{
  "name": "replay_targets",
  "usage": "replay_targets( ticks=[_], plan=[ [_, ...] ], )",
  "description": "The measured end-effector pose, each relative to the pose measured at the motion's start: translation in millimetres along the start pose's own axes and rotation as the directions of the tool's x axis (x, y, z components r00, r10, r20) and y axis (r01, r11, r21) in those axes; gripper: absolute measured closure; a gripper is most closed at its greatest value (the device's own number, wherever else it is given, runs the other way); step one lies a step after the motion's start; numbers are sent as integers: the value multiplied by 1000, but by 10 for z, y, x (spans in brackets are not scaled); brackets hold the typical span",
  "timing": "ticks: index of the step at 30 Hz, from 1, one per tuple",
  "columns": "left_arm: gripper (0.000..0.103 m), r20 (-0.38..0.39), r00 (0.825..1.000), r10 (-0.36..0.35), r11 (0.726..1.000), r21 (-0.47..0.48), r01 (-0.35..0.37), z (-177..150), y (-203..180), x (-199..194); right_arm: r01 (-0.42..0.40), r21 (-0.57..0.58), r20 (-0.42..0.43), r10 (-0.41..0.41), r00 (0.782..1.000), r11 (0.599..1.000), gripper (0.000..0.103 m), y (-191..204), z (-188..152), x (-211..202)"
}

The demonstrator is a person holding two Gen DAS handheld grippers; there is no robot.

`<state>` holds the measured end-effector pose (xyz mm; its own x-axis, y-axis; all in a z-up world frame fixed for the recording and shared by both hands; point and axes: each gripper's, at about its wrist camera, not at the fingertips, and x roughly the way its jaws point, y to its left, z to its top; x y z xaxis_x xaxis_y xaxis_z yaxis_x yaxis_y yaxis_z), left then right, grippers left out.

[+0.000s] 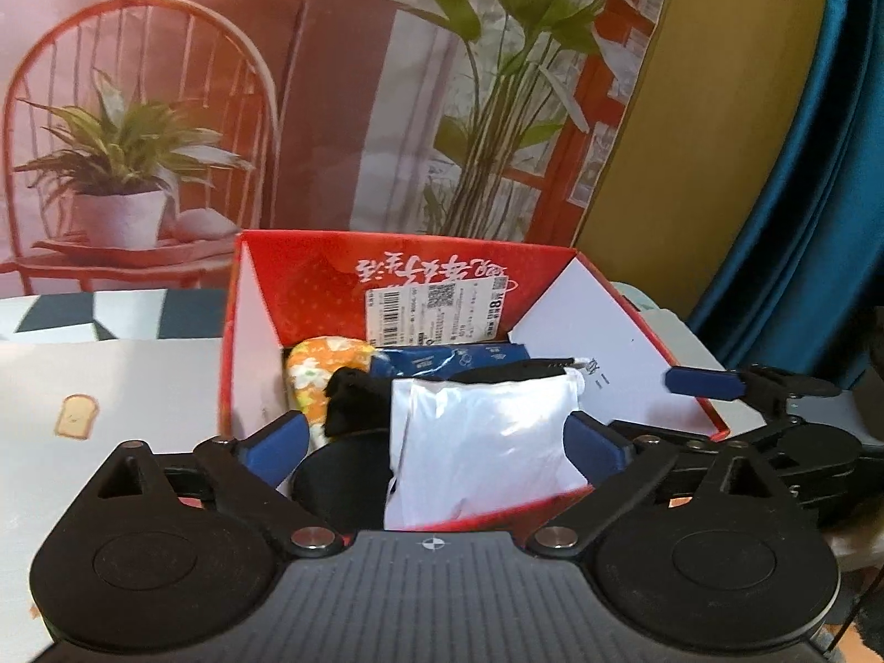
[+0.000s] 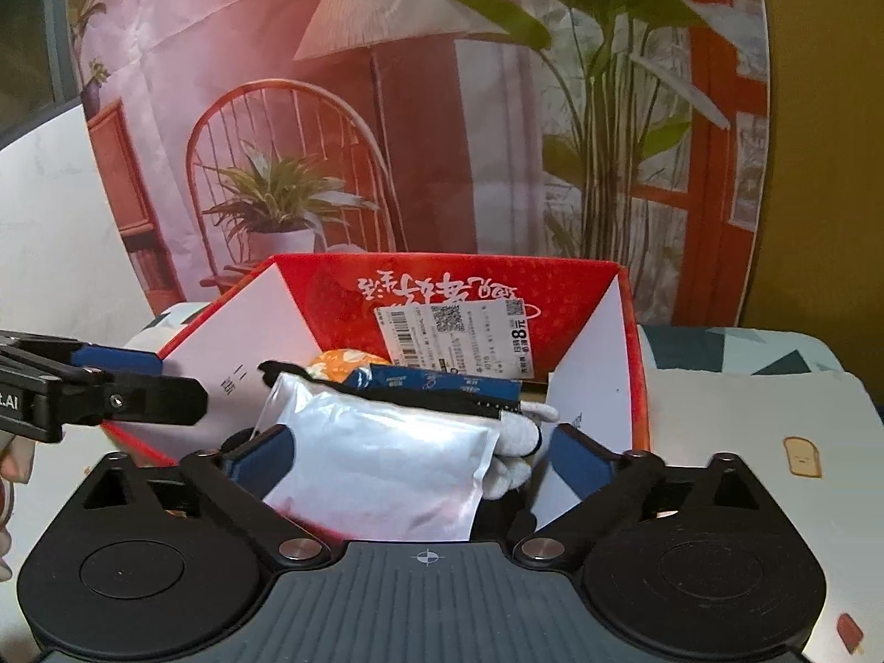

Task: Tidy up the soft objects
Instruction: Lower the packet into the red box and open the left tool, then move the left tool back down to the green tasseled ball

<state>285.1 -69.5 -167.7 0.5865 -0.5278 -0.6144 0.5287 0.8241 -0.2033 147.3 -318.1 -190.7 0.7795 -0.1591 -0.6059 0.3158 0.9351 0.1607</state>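
Container: red cardboard box (image 1: 309, 282), frame centre.
Contents: white plastic pouch (image 1: 486, 436) on top.
Left gripper (image 1: 436, 445): wide open, empty.
Right gripper (image 2: 420, 458): wide open, empty.

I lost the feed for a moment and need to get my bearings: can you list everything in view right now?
box: one, red outside, white inner flaps, printed label on the back wall; middle of the table.
pouch: one, white, on top of the pile in the box, near the front.
packet: one, blue, behind the pouch.
floral item: one, orange and white, back left of the box.
black fabric: one piece, left of the pouch.
white fabric: one piece, at the pouch's right end.
table cover: one, pale, toast drawing.
backdrop: one, printed chair, lamp and plants.
left gripper: jaws open, either side of the pouch.
right gripper: jaws open, likewise.
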Motion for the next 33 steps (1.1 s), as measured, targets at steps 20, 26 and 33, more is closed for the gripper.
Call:
replay_targets(
  ticks=[20, 26, 33],
  plan=[
    [0, 70, 989, 130, 991, 2, -130, -527, -52, -610, 42, -48, 100, -37, 994, 998, 0, 125, -420, -577],
    [0, 84, 984, 156, 988, -11, -155, -685, -64, -739, 27, -48, 109, -22, 994, 998, 0, 164, -586, -659],
    [0, 74, 983, 171, 985, -3, -171, -930, -84, -803, 20, -38, 99, -16, 995, 999, 0, 193, -800, -676]
  ],
)
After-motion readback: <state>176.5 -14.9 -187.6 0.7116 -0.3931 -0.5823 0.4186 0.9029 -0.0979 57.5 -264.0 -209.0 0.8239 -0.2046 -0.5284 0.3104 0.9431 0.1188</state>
